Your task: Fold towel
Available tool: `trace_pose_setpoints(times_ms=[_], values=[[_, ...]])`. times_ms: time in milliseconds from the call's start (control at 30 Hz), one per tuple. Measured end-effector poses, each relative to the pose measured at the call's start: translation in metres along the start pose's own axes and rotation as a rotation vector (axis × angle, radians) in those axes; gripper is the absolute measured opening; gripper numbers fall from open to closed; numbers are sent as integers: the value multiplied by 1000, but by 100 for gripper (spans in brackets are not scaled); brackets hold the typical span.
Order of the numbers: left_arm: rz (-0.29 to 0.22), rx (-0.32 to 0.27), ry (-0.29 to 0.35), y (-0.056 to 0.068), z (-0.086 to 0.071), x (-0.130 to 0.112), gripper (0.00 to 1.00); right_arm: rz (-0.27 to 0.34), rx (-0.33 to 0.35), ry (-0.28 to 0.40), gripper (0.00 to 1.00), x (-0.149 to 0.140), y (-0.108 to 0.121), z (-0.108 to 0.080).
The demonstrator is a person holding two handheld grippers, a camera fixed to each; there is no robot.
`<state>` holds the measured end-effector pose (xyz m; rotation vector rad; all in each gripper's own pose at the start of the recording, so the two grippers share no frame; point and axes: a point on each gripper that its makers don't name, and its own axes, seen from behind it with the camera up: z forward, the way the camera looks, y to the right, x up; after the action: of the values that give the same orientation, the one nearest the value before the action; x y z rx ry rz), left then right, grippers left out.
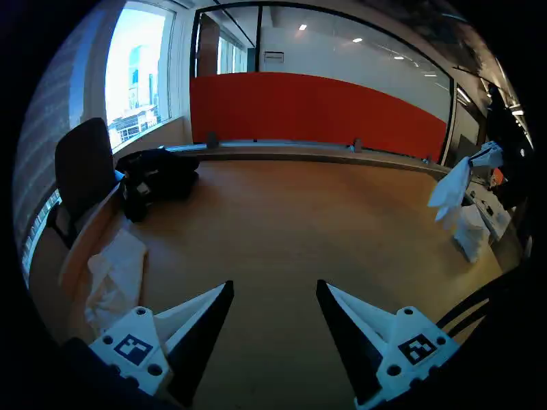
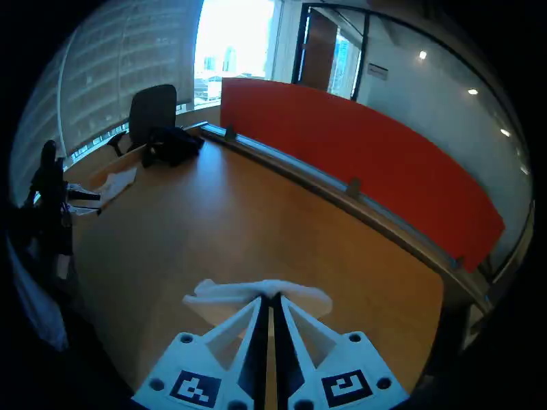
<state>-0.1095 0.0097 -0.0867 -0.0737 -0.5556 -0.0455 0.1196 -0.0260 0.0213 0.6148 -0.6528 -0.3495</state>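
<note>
Plainly, the right gripper [image 2: 271, 298] has its jaws pressed together on the white towel [image 2: 304, 295], which bunches at the fingertips above the near end of the wooden desk [image 2: 225, 219]. The left gripper [image 1: 273, 287] hovers over the same desk with its jaws wide apart. A crumpled white cloth [image 1: 116, 270] lies near its left.

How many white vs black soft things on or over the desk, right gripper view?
White: 2, towel pinched in the right gripper, cloth far left
Black: 1, bundle at the far end
Total: 3
</note>
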Motion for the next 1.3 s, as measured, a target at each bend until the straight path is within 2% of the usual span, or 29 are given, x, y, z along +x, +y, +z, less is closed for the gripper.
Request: trace_pose_setpoints(times_ms=[300,600,1000,1300], values=[[5,-2,-3,9,6,5,89,28,-71,-19,5,-20,50,-22],[15,-14,-1,21,10,11,89,55,-123,-29,5,-32,87,-36],[30,-18,-3,27,11,15,89,79,-178,-40,5,-37,129,-49],[40,-21,-2,31,11,18,90,94,-199,-52,5,-43,149,-50]])
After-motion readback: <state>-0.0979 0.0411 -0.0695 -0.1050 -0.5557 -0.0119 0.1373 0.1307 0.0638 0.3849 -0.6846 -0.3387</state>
